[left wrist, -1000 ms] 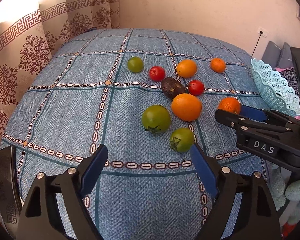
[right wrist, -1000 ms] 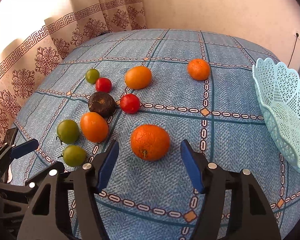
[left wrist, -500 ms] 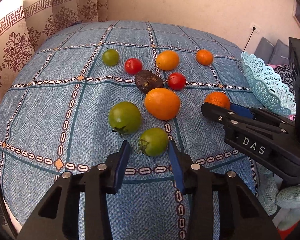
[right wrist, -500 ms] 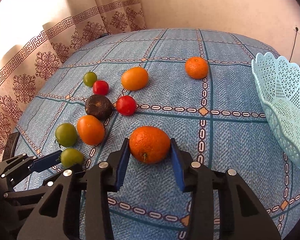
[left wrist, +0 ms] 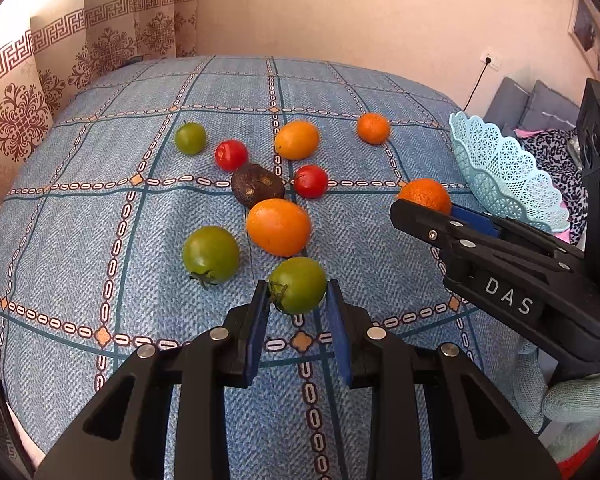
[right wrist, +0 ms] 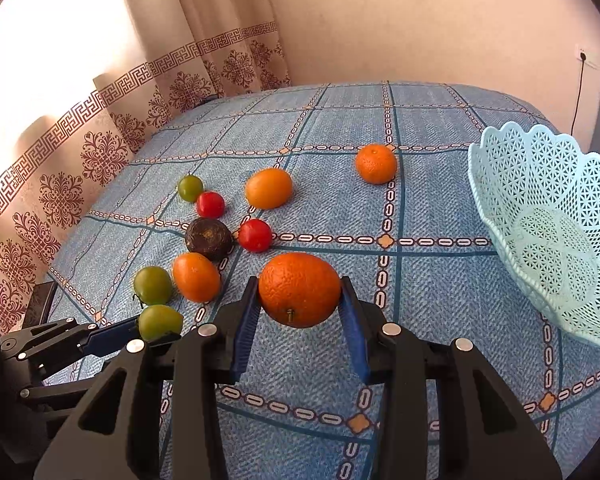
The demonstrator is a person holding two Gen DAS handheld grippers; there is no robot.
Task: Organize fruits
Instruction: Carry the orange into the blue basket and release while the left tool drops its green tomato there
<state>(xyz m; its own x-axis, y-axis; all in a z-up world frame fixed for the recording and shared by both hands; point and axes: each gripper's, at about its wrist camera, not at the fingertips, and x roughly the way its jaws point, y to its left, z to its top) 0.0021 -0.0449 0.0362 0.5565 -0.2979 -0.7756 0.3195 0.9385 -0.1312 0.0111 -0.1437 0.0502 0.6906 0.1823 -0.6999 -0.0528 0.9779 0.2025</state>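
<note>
My left gripper (left wrist: pixel 298 296) is shut on a green tomato (left wrist: pixel 298 285), held just above the blue cloth. My right gripper (right wrist: pixel 300 300) is shut on a large orange (right wrist: pixel 299 294), also raised off the cloth. In the left wrist view the right gripper (left wrist: pixel 424 208) shows from the side with the orange (left wrist: pixel 426 195) at its tip. In the right wrist view the left gripper (right wrist: pixel 152 330) shows at the lower left with the green tomato (right wrist: pixel 159 321). The light blue lattice basket (right wrist: pixel 548 236) stands empty at the right.
On the blue patterned cloth (left wrist: pixel 80 220) lie a green tomato (left wrist: pixel 211 255), an orange fruit (left wrist: pixel 278 227), a dark brown fruit (left wrist: pixel 257 185), two red tomatoes (left wrist: pixel 311 181) (left wrist: pixel 231 155), a small green tomato (left wrist: pixel 190 137), another orange fruit (left wrist: pixel 297 139) and a mandarin (left wrist: pixel 373 128). Curtains hang at the left.
Both grippers went from open to shut: the left closed on the nearest green tomato, the right on the large orange. Both fruits now sit higher in their views.
</note>
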